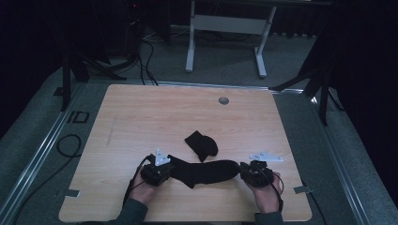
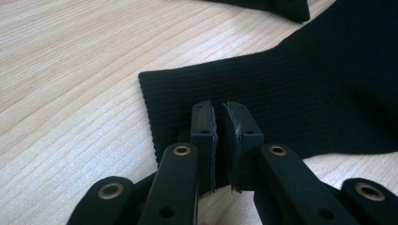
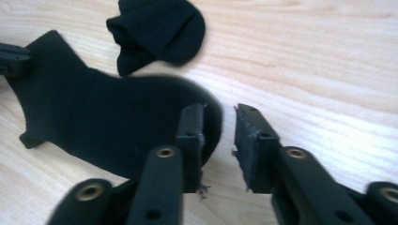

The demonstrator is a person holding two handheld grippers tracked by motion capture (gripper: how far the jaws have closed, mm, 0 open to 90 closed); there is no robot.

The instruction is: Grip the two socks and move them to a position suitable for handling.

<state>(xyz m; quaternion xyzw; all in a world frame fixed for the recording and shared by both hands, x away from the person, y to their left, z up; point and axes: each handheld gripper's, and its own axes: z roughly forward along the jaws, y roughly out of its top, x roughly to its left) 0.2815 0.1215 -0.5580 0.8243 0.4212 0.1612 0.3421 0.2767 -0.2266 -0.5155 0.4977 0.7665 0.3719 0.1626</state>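
Note:
A black sock (image 1: 206,171) lies flat near the table's front edge, stretched out between my two grippers. My left gripper (image 1: 162,171) is at its ribbed cuff (image 2: 178,93). In the left gripper view the gripper (image 2: 218,110) has its jaws pressed together on the cuff fabric. My right gripper (image 1: 248,172) is at the toe end. In the right gripper view it (image 3: 219,115) stands open, bare wood showing between the pads, and the sock's toe (image 3: 213,117) sits just behind the left pad. A second black sock (image 1: 202,145), bunched up, lies just beyond (image 3: 159,33).
The wooden table (image 1: 141,117) has a round grey grommet (image 1: 224,100) near its far edge. Cables (image 1: 70,145) lie on the floor at the left. A white desk frame (image 1: 225,28) stands beyond the table.

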